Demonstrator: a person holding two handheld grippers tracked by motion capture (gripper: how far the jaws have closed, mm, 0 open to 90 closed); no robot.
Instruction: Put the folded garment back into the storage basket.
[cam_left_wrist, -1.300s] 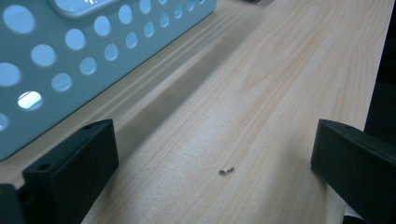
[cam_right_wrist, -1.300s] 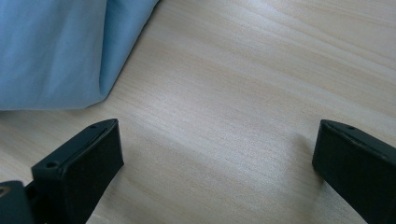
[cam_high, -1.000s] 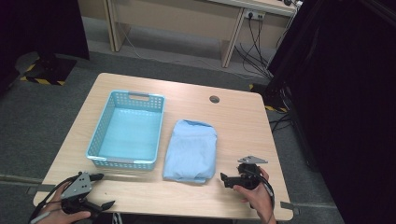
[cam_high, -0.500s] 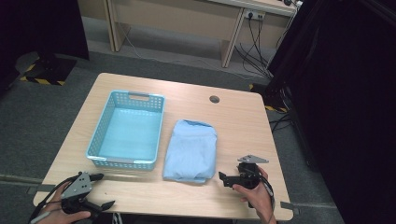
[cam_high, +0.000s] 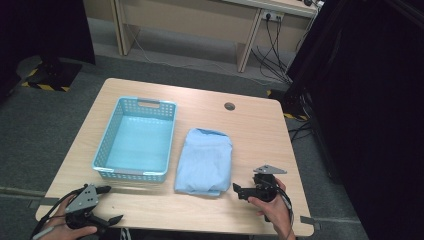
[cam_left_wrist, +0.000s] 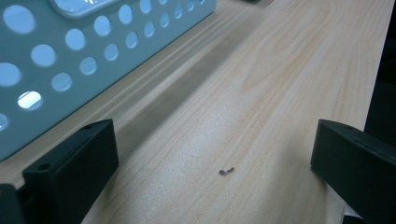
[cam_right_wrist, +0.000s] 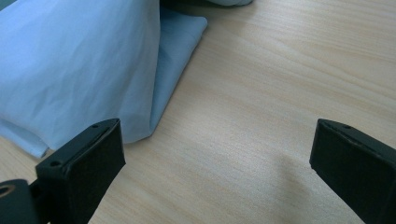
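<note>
A folded light-blue cloth (cam_high: 205, 162) lies on the wooden table (cam_high: 260, 135), just right of an empty light-blue perforated basket (cam_high: 107, 145). My right gripper (cam_high: 237, 191) rests low on the table right of the cloth's near corner, jaws open and pointing left at it. In the right gripper view the cloth (cam_right_wrist: 79, 65) lies ahead at the left, and the open gripper (cam_right_wrist: 215, 158) holds nothing. At the table's near left corner is my left gripper (cam_high: 111, 204), open and empty. In the left gripper view the basket wall (cam_left_wrist: 93, 46) is close ahead of the gripper (cam_left_wrist: 215, 154).
A round cable hole (cam_high: 229, 106) sits near the table's far edge. A small dark speck (cam_left_wrist: 226, 171) lies on the wood between the left jaws. A wooden desk (cam_high: 200, 20) and cables stand beyond the table; a black curtain (cam_high: 370, 100) hangs at the right.
My right gripper has edged slightly left toward the cloth's near corner. The left gripper, cloth and basket have not moved.
</note>
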